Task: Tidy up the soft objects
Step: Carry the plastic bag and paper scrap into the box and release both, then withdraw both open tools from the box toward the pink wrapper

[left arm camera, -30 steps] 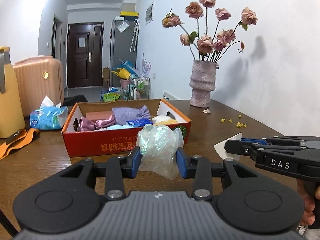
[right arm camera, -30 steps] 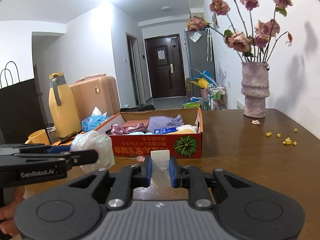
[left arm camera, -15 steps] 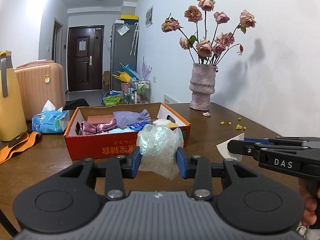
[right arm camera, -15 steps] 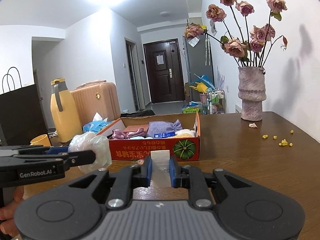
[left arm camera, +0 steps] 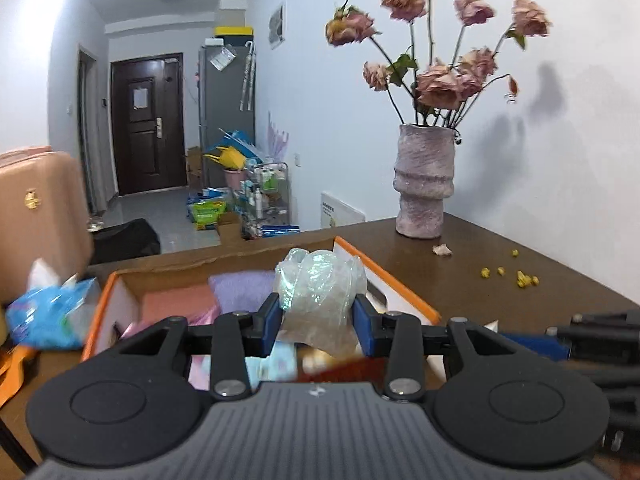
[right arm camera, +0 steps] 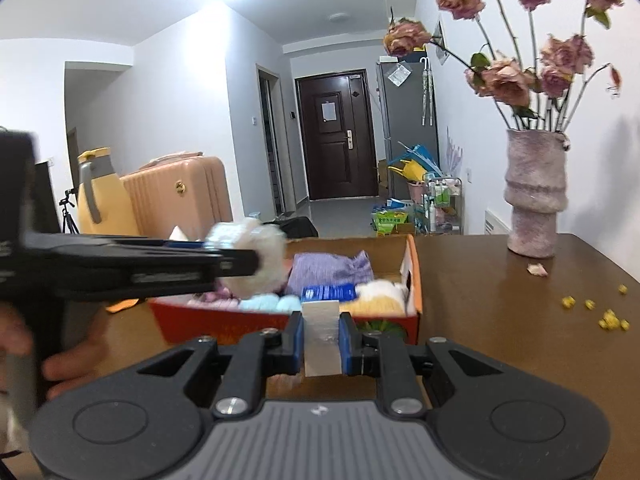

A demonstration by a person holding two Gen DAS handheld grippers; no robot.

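Your left claw (left arm camera: 319,322) is clamped on a crumpled, iridescent clear plastic bag (left arm camera: 318,296), its blue pads pressing both sides, and it hangs over the open red-and-orange cardboard box (left arm camera: 402,294) on the dark wooden surface (left arm camera: 520,304). In your right wrist view that same bag (right arm camera: 250,258) looks like a blurred white bundle above the box's left half. Your right claw (right arm camera: 322,342) is closed on a flat white folded pad (right arm camera: 322,338), held upright just in front of the box's near red wall (right arm camera: 224,326). Inside the box lie a lilac cloth pouch (right arm camera: 328,270), a small blue packet (right arm camera: 328,293), a pale blue fuzzy bundle (right arm camera: 270,304), a yellow and white fluffy piece (right arm camera: 380,298) and a pink folded cloth (left arm camera: 176,304). A rough pink vase of dried roses (right arm camera: 534,196) stands well apart on the far right of the surface, with yellow crumbs (right arm camera: 600,312) scattered near it.
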